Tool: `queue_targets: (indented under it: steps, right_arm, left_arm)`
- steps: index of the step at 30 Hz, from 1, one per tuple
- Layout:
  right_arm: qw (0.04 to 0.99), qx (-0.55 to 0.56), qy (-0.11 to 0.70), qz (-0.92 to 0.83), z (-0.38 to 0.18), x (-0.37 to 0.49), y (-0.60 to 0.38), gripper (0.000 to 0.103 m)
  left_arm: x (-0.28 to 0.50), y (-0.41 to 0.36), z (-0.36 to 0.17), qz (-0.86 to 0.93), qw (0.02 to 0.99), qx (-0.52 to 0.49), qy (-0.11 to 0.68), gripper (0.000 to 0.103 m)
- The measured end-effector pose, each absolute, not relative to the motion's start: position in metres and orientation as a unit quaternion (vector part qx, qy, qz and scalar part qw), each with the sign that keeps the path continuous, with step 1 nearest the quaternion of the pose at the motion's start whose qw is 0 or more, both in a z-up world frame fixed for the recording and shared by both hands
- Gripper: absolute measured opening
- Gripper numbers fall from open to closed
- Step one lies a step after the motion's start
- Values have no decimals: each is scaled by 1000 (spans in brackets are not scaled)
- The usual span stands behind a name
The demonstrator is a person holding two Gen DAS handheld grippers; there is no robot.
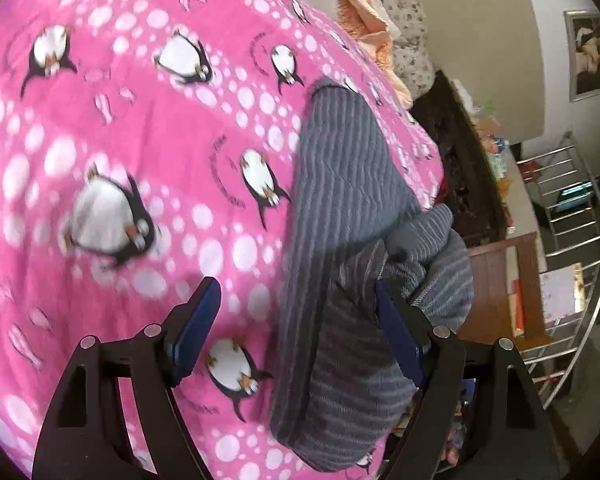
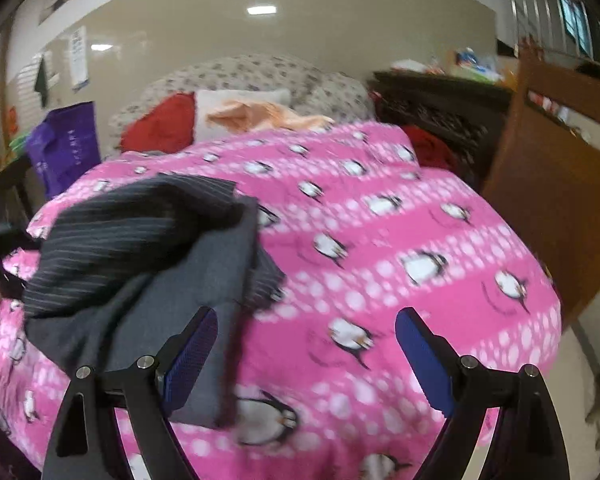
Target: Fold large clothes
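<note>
A grey ribbed garment (image 1: 340,240) lies along the right side of a bed covered by a pink penguin blanket (image 1: 120,140). My left gripper (image 1: 296,320) is open just above it; its right finger (image 1: 400,340) rests against a bunched fold of the cloth, its left finger (image 1: 196,332) is over the blanket. In the right wrist view the same garment (image 2: 140,248) lies crumpled at the left of the pink blanket (image 2: 380,240). My right gripper (image 2: 306,360) is open and empty above the blanket, its left finger (image 2: 188,360) over the garment's edge.
Pillows (image 2: 240,76), a red cushion (image 2: 164,124) and an orange cloth (image 2: 260,114) lie at the bed's head. A dark cabinet (image 2: 440,108) and a wooden board (image 2: 560,200) stand on the right. A purple bag (image 2: 64,144) sits on the left. A metal rack (image 1: 572,240) stands beside the bed.
</note>
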State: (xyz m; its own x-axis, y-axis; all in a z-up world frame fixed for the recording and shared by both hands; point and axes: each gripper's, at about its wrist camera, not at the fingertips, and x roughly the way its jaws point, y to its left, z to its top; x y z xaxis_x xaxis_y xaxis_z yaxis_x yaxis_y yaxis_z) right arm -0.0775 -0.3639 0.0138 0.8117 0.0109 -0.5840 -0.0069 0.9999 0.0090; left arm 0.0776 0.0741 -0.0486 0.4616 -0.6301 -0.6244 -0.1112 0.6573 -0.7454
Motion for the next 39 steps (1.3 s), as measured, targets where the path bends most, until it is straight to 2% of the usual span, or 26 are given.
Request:
queue_targets:
  steps: [5, 10, 14, 24, 30, 35, 39]
  right_arm:
    - [951, -5, 309, 18, 18, -76, -343, 89]
    - [948, 10, 316, 33, 16, -78, -338, 89]
    - [947, 3, 318, 37, 16, -79, -334, 89]
    - [946, 21, 320, 44, 18, -77, -343, 89]
    - [942, 46, 323, 72, 25, -69, -350, 89]
    - [930, 96, 334, 117, 17, -70, -350, 89]
    - [886, 177, 362, 231, 4, -58, -341, 89]
  left_arm:
    - [61, 96, -26, -135, 821, -381, 402, 78]
    - [58, 75, -44, -178, 800, -354, 450, 78]
    - [40, 41, -36, -312, 786, -326, 423, 78]
    - [20, -40, -4, -441, 781, -234, 375, 77]
    - [12, -73, -19, -466, 768, -170, 406, 77]
    - [2, -78, -20, -479, 764, -144, 408, 78]
    - [-4, -80, -18, -501, 753, -140, 402, 78]
